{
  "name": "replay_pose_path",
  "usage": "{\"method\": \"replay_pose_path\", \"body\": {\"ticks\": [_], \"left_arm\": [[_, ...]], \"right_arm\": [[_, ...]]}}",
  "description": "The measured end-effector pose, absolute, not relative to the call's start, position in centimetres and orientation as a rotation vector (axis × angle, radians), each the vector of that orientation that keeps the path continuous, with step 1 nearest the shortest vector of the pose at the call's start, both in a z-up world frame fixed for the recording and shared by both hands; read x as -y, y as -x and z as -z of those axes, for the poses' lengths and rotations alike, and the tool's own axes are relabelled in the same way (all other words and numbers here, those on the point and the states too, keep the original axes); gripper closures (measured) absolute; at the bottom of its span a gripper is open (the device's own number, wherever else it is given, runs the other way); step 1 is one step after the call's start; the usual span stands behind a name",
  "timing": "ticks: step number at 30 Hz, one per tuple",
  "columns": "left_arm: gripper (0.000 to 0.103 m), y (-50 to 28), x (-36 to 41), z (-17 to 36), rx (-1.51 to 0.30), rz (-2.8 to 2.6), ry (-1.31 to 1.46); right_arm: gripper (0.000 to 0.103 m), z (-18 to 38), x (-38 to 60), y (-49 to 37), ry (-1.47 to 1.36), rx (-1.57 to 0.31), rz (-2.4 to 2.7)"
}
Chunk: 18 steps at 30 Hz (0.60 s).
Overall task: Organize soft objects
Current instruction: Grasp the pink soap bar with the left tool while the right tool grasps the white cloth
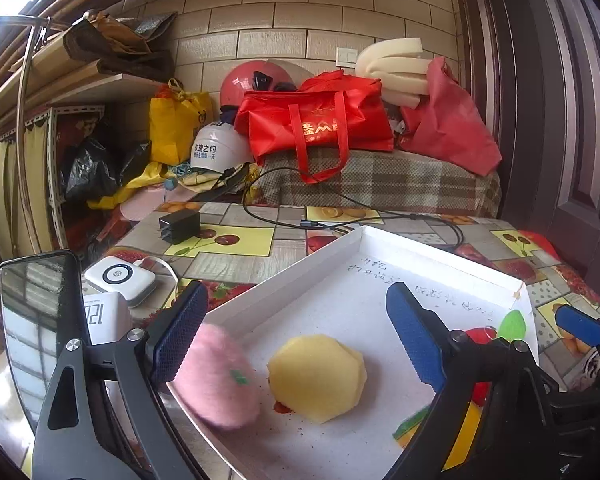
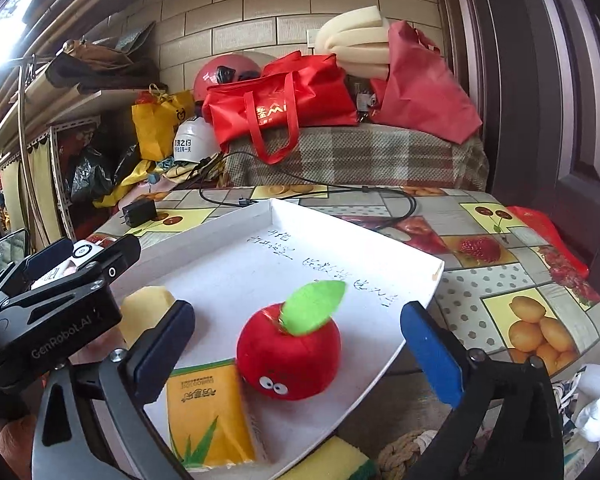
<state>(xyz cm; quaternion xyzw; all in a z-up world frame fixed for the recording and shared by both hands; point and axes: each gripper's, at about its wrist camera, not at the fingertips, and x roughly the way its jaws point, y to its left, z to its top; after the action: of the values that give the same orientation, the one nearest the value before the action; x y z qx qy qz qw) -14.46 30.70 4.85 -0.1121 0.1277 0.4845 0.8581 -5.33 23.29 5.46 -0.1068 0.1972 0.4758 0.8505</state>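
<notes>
Inside a shallow white cardboard tray (image 2: 204,236) on a fruit-patterned tablecloth (image 2: 512,264) sit several soft things: a red plush apple (image 2: 290,354) with a green felt leaf and cartoon eyes, a yellow tissue pack (image 2: 206,412) touching its left side, and a pale yellow sponge (image 1: 318,376) further left. A fuzzy pink plush (image 1: 216,380) lies over the tray's left rim, partly inside and partly out. The left gripper (image 1: 296,336) hangs above the yellow sponge with its blue-padded fingers spread wide, gripping nothing; its left finger sits just beside the pink plush, though contact cannot be judged. The right gripper (image 2: 300,356) is likewise wide open and empty, its fingers standing either side of the plush apple without touching it. Handwriting in black ink marks the tray floor. A yellow and green scouring sponge (image 2: 336,460) lies just outside the tray's near edge. Behind the tray are a black charger plug (image 1: 179,226), a black cable (image 1: 352,204) and a white power bank (image 1: 121,280). Further back, a red tote bag (image 1: 316,120) rests on a plaid-covered surface.
</notes>
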Motion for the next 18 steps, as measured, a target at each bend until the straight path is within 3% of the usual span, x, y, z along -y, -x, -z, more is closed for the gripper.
{"method": "replay_pose_path", "body": {"ticks": [18], "left_arm": [[0.011, 14.7, -28.8, -5.2, -0.251, -1.009, 0.200]], "right_arm": [[0.000, -5.7, -21.1, 6.8, 0.228, -0.345, -1.015]]}}
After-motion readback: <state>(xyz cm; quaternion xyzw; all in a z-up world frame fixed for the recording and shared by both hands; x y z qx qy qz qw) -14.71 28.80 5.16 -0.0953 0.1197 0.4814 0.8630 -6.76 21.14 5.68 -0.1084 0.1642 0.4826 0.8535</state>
